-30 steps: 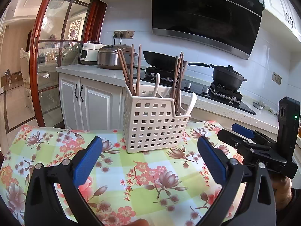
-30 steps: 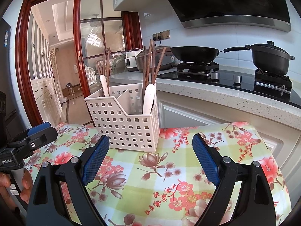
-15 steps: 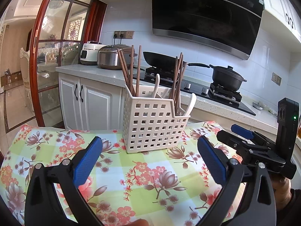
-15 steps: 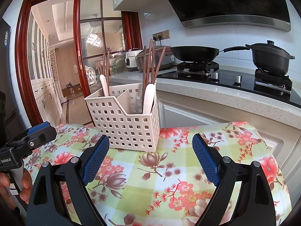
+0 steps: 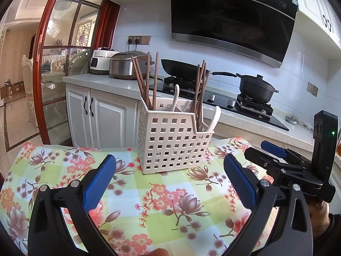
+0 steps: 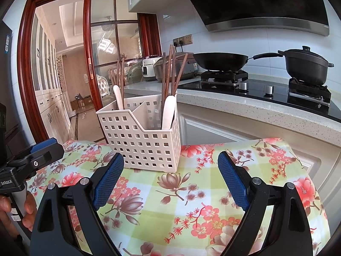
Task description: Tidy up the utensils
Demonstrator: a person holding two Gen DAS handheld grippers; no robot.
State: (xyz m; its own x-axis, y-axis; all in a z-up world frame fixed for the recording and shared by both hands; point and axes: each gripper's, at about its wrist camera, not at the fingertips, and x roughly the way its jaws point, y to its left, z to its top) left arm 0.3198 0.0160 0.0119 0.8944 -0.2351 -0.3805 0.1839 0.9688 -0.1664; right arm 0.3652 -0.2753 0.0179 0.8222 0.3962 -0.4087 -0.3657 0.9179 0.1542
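A cream perforated utensil basket [image 5: 170, 143] stands upright on the floral tablecloth [image 5: 149, 196]; it also shows in the right wrist view [image 6: 140, 140]. Brown chopsticks [image 5: 147, 83] and white spoons [image 5: 214, 119] stand in its two compartments. My left gripper [image 5: 170, 183] is open and empty, a short way in front of the basket. My right gripper [image 6: 170, 181] is open and empty, in front of the basket's other side. Each gripper shows in the other's view, the right one [image 5: 294, 168] and the left one [image 6: 29, 160].
A kitchen counter [image 5: 245, 123] runs behind the table with a wok [image 6: 219, 60], a black lidded pot [image 6: 304, 64] and rice cookers [image 5: 125, 66]. White cabinets [image 5: 102, 119] and a red-framed glass door [image 6: 102, 64] stand behind.
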